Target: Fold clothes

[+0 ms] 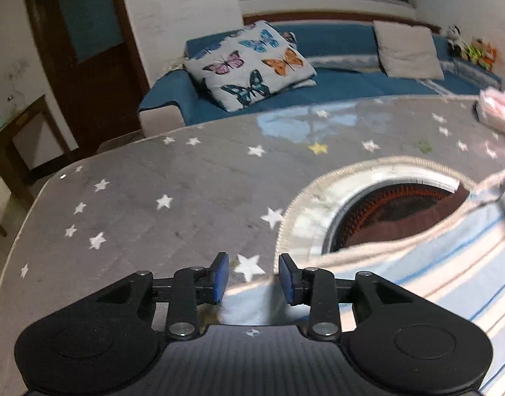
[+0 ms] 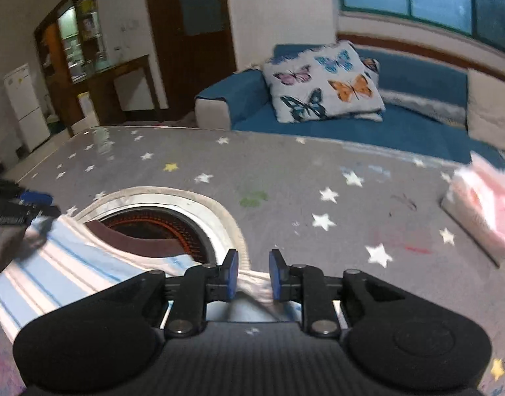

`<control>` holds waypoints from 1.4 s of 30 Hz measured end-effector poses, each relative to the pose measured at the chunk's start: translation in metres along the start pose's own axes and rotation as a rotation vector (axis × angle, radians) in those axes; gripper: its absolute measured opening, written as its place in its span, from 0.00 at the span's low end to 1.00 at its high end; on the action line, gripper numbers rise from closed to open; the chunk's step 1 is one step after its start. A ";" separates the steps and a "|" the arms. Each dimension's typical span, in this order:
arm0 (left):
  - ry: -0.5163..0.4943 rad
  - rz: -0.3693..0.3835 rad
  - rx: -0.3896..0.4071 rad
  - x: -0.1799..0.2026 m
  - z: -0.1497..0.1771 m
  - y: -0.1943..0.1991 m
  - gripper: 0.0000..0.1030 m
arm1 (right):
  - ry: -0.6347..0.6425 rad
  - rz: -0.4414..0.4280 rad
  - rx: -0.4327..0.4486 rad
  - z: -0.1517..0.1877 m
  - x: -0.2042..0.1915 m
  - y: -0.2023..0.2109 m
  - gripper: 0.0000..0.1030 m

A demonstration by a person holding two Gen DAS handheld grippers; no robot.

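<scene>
A garment with white, blue and pink stripes point(image 1: 433, 264) lies on the grey star-print table cover point(image 1: 186, 191), partly across a round heater opening point(image 1: 394, 211). My left gripper point(image 1: 252, 277) is open at the garment's left edge, with blurred cloth showing low between its blue pads. In the right wrist view the same garment point(image 2: 54, 274) spreads to the left. My right gripper point(image 2: 254, 275) stands open over its near right edge, white cloth visible below the gap. The left gripper point(image 2: 21, 208) appears blurred at the garment's far left corner.
A pink and white bundle point(image 2: 483, 211) sits on the table's right side, also seen as the bundle point(image 1: 498, 112). Behind the table is a blue sofa point(image 1: 351, 82) with a butterfly cushion point(image 1: 249, 62). A wooden door and side table stand at left.
</scene>
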State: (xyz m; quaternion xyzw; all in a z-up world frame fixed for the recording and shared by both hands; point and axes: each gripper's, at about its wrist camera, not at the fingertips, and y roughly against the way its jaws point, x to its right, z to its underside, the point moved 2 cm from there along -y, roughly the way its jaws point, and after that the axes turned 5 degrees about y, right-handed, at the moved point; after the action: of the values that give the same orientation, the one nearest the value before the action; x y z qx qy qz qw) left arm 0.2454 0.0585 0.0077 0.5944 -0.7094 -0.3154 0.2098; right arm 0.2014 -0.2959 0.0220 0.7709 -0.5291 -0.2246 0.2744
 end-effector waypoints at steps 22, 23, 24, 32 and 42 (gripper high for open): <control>-0.061 0.129 -0.113 0.055 0.004 -0.032 0.40 | 0.001 -0.147 -0.041 -0.002 -0.068 -0.057 0.31; -0.059 0.128 -0.111 0.054 0.004 -0.031 0.40 | 0.011 -0.154 -0.037 -0.003 -0.072 -0.056 0.33; -0.057 0.126 -0.109 0.053 0.004 -0.029 0.40 | 0.026 -0.157 -0.039 -0.003 -0.077 -0.058 0.33; -0.041 0.126 -0.076 0.043 0.012 -0.001 0.45 | 0.132 -0.089 -0.045 0.003 -0.113 -0.072 0.41; -0.037 0.097 -0.074 0.019 0.060 0.049 0.54 | 0.236 -0.129 -0.055 0.016 -0.154 -0.056 0.54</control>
State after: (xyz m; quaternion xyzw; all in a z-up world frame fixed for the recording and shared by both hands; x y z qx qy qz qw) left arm 0.1665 0.0567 -0.0019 0.5452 -0.7291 -0.3416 0.2334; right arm 0.1775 -0.1377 -0.0182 0.8166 -0.4360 -0.1640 0.3408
